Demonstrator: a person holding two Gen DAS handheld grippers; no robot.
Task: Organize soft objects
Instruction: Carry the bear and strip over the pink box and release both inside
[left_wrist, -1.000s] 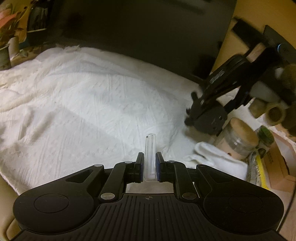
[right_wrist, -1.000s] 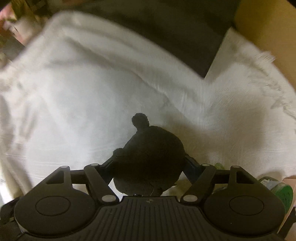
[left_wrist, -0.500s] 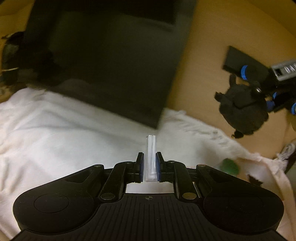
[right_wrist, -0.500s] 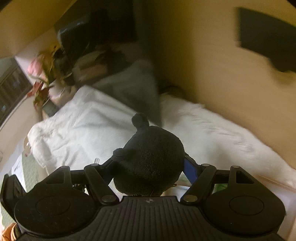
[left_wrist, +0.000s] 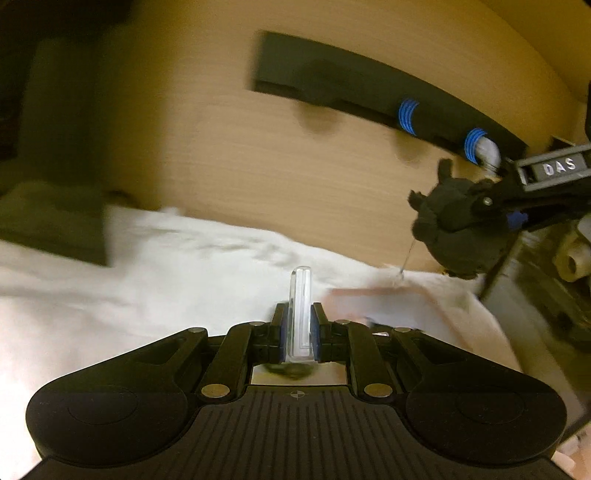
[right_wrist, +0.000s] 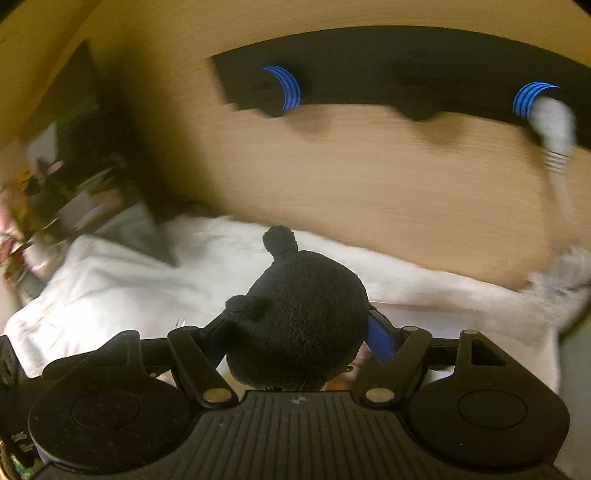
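A round black plush toy (right_wrist: 295, 317) with small ears fills the space between the fingers of my right gripper (right_wrist: 297, 328), which is shut on it and holds it above the white blanket (right_wrist: 110, 284). From the left wrist view the same plush toy (left_wrist: 454, 229) hangs in the air at the right, clamped by the right gripper (left_wrist: 495, 210). My left gripper (left_wrist: 300, 325) is shut with its clear fingertips (left_wrist: 301, 295) pressed together, nothing between them, over the white blanket (left_wrist: 147, 280).
A wooden wall (right_wrist: 369, 177) rises behind the blanket, with a black rack (right_wrist: 406, 70) bearing blue-ringed pegs (right_wrist: 288, 88); a white piece hangs from the right peg (right_wrist: 554, 122). A dark pillow (left_wrist: 48, 221) lies at the left. Plants and clutter (right_wrist: 37, 206) stand far left.
Both grippers rose and swung from the blanket toward the wooden wall and its black rack. The plush toy stayed clamped in the right gripper; the left stayed shut.
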